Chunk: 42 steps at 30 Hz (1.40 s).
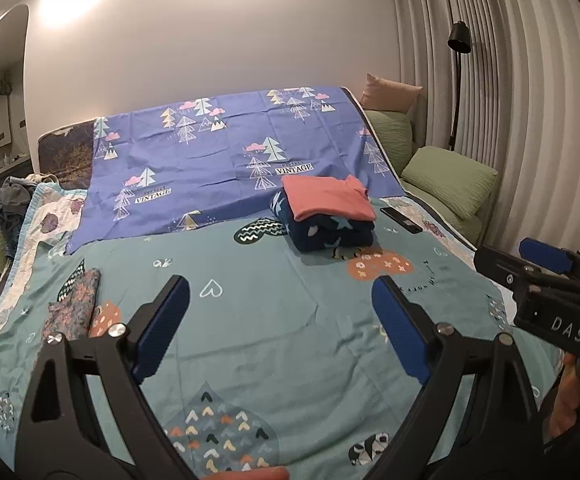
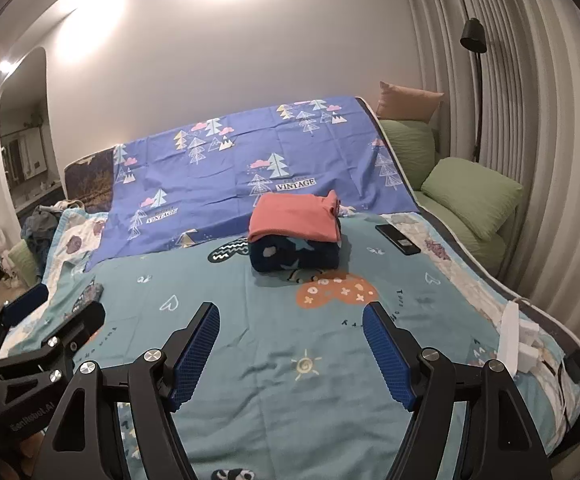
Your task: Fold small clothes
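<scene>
A folded coral garment [image 1: 326, 196] [image 2: 294, 216] lies on a folded navy star-print garment [image 1: 330, 234] [image 2: 294, 258], stacked mid-bed on the teal patterned sheet [image 1: 274, 320] [image 2: 274, 344]. My left gripper [image 1: 280, 284] hovers over bare sheet short of the stack, jaws wide apart and empty. My right gripper [image 2: 290, 312] is also open over bare sheet with nothing between its blue pads. Each gripper shows in the other's view: the right gripper [image 1: 530, 264] at the right edge, the left gripper [image 2: 60, 304] at the lower left. A small floral cloth [image 1: 74, 304] [image 2: 90, 292] lies at the left.
A purple tree-print sheet [image 1: 218, 152] [image 2: 230, 168] covers the far half of the bed. A black phone [image 1: 402, 220] [image 2: 398, 240] lies right of the stack. White plug blocks [image 2: 518, 332] sit at the right edge. Green cushions [image 1: 450, 180] and a floor lamp [image 1: 460, 40] stand at the right, piled clothes [image 1: 10, 200] far left.
</scene>
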Available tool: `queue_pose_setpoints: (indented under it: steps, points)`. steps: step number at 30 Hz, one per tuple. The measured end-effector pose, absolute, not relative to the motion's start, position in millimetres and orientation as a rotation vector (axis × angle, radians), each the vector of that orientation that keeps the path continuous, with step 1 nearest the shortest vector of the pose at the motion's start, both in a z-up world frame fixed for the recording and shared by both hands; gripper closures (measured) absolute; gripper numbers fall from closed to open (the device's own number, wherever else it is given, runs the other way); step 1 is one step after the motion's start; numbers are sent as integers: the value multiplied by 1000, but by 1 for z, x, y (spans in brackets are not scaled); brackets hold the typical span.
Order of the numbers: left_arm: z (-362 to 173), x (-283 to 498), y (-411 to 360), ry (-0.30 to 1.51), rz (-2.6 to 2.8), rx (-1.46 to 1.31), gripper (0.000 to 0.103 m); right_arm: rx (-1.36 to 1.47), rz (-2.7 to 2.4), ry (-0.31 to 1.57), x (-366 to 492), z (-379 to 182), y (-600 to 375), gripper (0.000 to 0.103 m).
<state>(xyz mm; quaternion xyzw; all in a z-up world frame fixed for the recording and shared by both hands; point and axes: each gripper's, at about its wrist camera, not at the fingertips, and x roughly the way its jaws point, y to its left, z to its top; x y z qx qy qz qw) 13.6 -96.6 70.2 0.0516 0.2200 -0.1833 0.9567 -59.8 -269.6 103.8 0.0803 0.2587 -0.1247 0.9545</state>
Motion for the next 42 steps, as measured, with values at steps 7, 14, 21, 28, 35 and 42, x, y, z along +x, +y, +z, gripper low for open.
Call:
queue_pose_setpoints:
  steps: [7,14,21,28,35,42]
  points:
    - [69,0,-88,442,-383,88,11,133,-279,530,-72,102,-257,26]
    - [62,-9,-87,455,-394,107,11,118,-275,549,-82,96,-248,25]
    - [61,-10,-84,471,-402,90,11,102,-275,557,-86,95,-243,24]
    - [61,-11,-84,474,-400,91,11,101,-277,558,-87,95,-242,24]
    - [61,-10,-79,485,-396,82,11,71,-277,554,-89,95,-237,24]
    - [59,-11,-79,491,-402,83,11,70,-267,552,-91,96,-234,24]
